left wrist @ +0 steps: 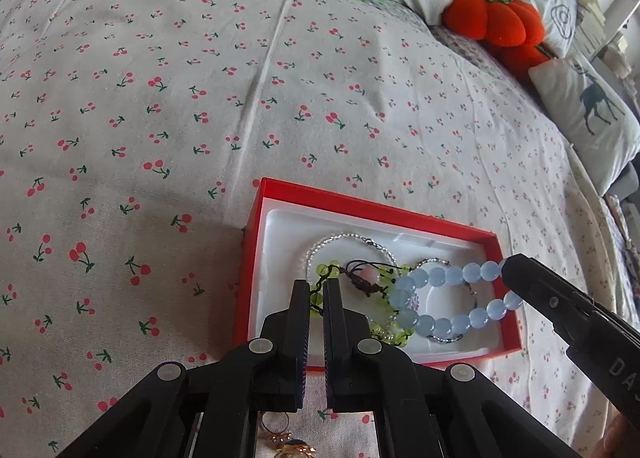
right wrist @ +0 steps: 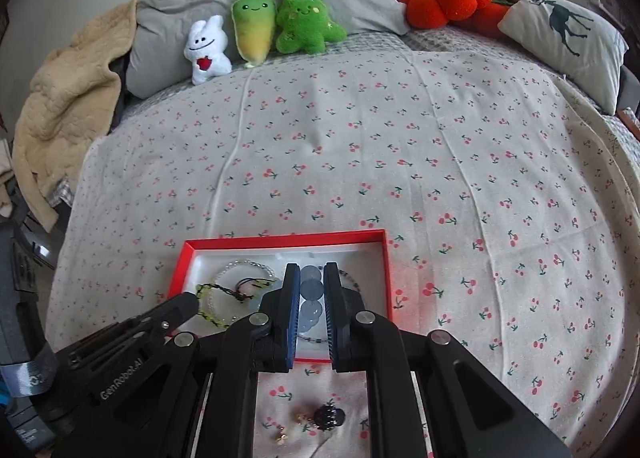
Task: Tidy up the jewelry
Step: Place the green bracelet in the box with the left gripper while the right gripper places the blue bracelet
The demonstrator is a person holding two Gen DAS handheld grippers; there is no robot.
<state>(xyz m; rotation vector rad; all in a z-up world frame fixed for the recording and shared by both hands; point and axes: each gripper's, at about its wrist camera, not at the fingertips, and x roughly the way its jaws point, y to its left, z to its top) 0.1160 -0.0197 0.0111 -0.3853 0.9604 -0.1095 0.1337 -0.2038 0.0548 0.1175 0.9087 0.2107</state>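
Fingers (right wrist: 334,298) grip round, perhaps glassy (blue) beads (right wrist: 311,290).

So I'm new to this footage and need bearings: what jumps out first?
The red box on the cherry-print bedspread stands out, with bracelets piled in its white insert. The right hand-held gripper is shut on a pale blue bead bracelet over the box, while the left hand-held gripper pinches a green bead bracelet. Plush toys line the pillows behind.

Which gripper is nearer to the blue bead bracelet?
The right gripper: its fingers are closed on the blue bead bracelet, holding it over the red box. The left gripper is beside it, at the green bead bracelet.
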